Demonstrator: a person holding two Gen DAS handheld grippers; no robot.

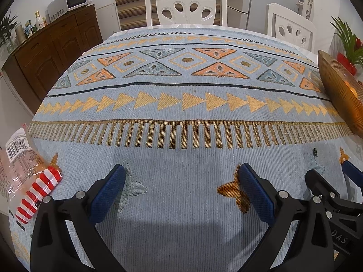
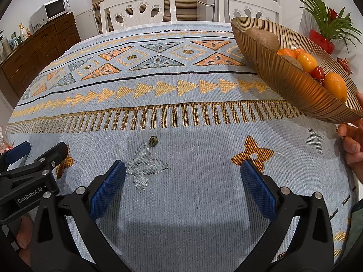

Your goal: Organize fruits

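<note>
An amber ribbed glass bowl [image 2: 274, 74] is tilted above the table's right side, and a person's hand [image 2: 351, 140] grips its near rim. Inside it lie oranges [image 2: 307, 62], a brown kiwi [image 2: 263, 37] and a small red fruit [image 2: 318, 72]. The left wrist view catches only the bowl's edge [image 1: 338, 90]. My right gripper [image 2: 183, 165] hovers open over the bare cloth, left of the bowl. My left gripper [image 1: 181, 170] is open too, with nothing between its fingers. Each gripper shows in the other's view: the left gripper [image 2: 43, 147] and the right gripper [image 1: 329, 172] are side by side.
A blue patterned cloth [image 2: 181, 90] covers the table. A small green scrap [image 2: 153, 141] lies on it ahead of my right gripper. A red-striped snack packet [image 1: 29, 176] sits at the left edge. White chairs [image 1: 186, 6] stand behind, a sideboard with a microwave [image 1: 72, 0] at left, a potted plant [image 2: 326, 27] at right.
</note>
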